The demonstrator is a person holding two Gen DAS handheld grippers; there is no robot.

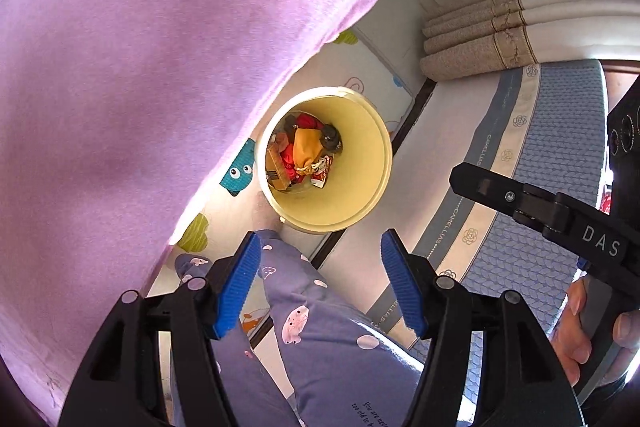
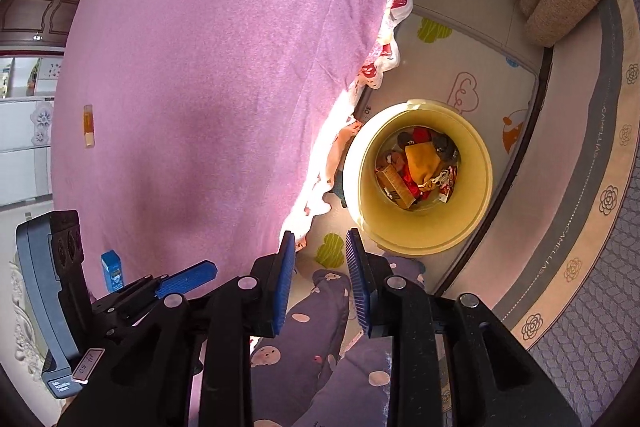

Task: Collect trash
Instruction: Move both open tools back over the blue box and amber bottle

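My left jaws (image 1: 318,281) stand spread, blue pads bare, nothing between them. My right jaws (image 2: 320,283) stand narrower but still parted, also empty. Below both, my trouser leg (image 1: 320,327), purple with pale animal prints, blocks part of the floor. Yellow bin (image 1: 324,159) stands upright on the play mat (image 2: 472,67), just past my leg, beside the pink cloth (image 1: 160,67) that drapes the tabletop. Trash in bin (image 2: 418,167): an orange-yellow bag, red wrappers, a brown box, something dark; pieces overlap, hard to sort further. On the cloth, well apart from the bin: small blue carton (image 2: 112,271), partly cut off by my left gripper's body, and an orange tube (image 2: 89,126), label unreadable. Rolled curtain (image 1: 480,43) lies against a grey rug (image 1: 560,147).
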